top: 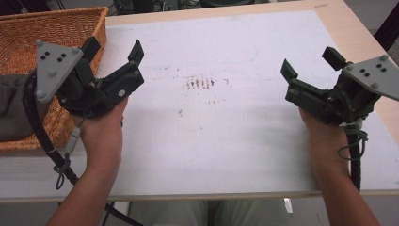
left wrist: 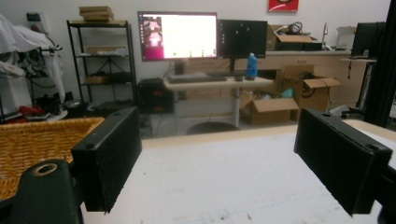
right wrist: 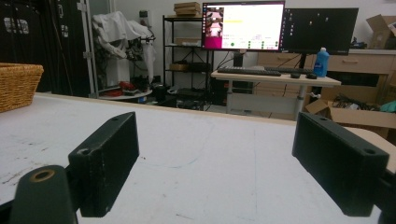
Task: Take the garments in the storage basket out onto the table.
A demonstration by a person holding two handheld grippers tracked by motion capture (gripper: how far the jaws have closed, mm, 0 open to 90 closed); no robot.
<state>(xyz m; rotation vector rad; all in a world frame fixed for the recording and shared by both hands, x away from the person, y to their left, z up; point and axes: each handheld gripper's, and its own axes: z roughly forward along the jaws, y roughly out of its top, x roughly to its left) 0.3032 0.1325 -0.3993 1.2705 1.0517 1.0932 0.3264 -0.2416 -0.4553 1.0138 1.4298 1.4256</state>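
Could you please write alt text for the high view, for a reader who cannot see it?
A person holds the left gripper and the right gripper, both open, above a white table with dark smudges. A wicker basket sits at its far left.

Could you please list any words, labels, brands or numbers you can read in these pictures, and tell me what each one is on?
No text can be read.
Lit monitor: screen content too small and blurred.
Dark monitor: tiny marks, illegible.
Blue bottle: label blurred.
Red wall sign: cropped and blurred.
Cardboard boxes: no legible print.
Wicker basket, left gripper and right gripper: no markings seen.
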